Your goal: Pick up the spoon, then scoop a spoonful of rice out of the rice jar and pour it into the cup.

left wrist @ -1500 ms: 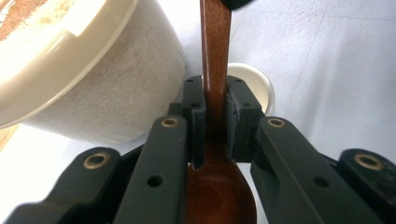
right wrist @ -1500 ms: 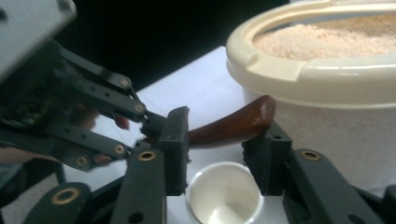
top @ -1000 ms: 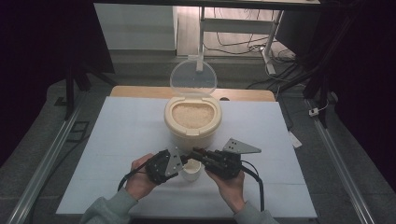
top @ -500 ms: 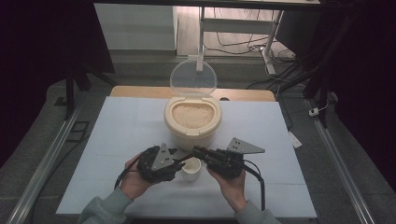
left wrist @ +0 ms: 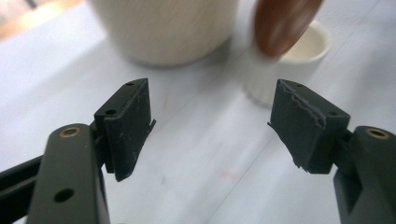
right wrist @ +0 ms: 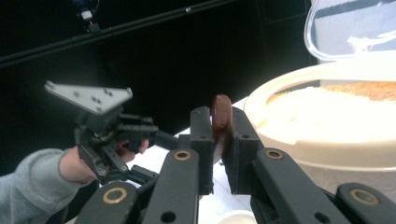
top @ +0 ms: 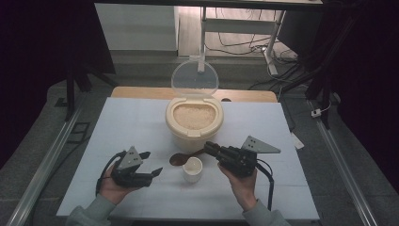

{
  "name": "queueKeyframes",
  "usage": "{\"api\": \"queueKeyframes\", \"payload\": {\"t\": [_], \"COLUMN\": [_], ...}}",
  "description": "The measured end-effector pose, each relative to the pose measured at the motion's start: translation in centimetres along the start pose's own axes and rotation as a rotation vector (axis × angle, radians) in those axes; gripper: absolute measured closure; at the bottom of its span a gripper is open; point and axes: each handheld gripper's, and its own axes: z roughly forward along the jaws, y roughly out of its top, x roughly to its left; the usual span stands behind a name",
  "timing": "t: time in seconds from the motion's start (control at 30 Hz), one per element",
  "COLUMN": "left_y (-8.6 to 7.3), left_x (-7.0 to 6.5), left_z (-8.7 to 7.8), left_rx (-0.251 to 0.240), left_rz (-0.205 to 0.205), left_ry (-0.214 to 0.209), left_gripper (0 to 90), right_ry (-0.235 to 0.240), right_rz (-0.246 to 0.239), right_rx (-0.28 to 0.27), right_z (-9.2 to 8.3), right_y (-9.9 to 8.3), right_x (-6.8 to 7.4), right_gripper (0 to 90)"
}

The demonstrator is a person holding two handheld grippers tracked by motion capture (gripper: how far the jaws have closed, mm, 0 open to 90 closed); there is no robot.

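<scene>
A dim room surrounds the white counter [top: 141,122]. On the left, my left hand-held gripper [top: 149,172] has just been opening its jaws, with nothing between them, and sits well to the left of the small white cup [top: 192,170]. My right hand-held gripper [top: 210,148] is clamped on the handle of the brown wooden spoon [top: 180,158], whose bowl hangs just above and left of the cup. Behind stands the open rice container [top: 194,118]. I judge scooping comes next: I must swing the spoon back into the rice.
</scene>
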Motion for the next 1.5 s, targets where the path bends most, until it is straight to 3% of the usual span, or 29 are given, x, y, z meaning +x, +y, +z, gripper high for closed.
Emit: {"api": "queueKeyframes", "payload": {"t": [0.17,0.37,0.77,1.23,1.5], "left_y": [-2.0,-3.5,-4.2,-4.1,-4.1], "left_x": [1.4,2.4,2.8,2.8,2.9], "left_z": [-0.7,-1.3,-1.0,-0.8,-0.8], "left_rx": [0.001,0.003,0.029,0.047,0.050], "left_rz": [-0.066,-0.109,-0.118,-0.114,-0.110], "left_ry": [0.033,0.049,0.045,0.039,0.035], "left_gripper": [27.1,26.4,26.0,24.9,24.6], "right_ry": [-0.008,-0.011,-0.039,-0.066,-0.136], "right_rz": [-0.005,-0.001,-0.014,-0.020,-0.031], "right_rx": [-0.019,-0.049,-0.112,-0.147,-0.157], "right_z": [-0.8,-1.8,-3.5,-4.0,-3.2], "right_y": [0.7,1.5,3.0,4.1,5.9], "right_x": [-0.2,-0.5,-1.0,-1.9,-3.7], "right_gripper": [82.5,82.5,82.5,82.5,82.5]}}
